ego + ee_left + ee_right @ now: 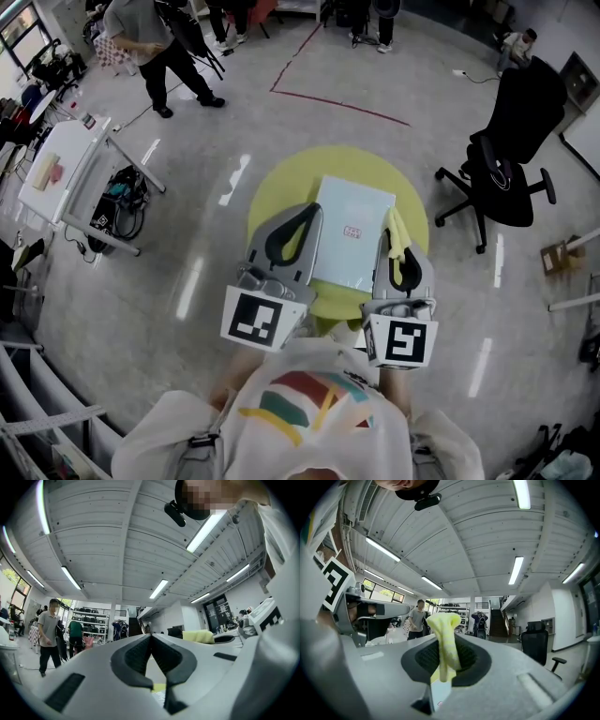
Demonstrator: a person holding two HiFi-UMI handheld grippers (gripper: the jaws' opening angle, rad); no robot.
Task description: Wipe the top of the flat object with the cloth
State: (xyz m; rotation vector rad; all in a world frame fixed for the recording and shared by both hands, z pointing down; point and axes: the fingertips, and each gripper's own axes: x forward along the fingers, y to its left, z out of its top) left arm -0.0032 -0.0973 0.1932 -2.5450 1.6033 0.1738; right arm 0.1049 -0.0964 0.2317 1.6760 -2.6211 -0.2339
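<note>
A pale blue flat box (352,234) with a small red label lies on a round yellow table (272,192). My left gripper (312,212) hangs over the box's left edge, jaws shut with nothing between them, as the left gripper view confirms (151,638). My right gripper (388,236) is at the box's right edge, shut on a folded yellow cloth (398,234). In the right gripper view the cloth (446,637) sticks up from between the jaws (443,645) and hangs down inside them. A strip of the box (440,693) shows below.
A black office chair (511,150) stands to the right of the table. A white folding table (61,169) is at the left, with a person (150,42) beyond it. Red tape (328,94) marks the floor behind. A cardboard box (562,255) sits far right.
</note>
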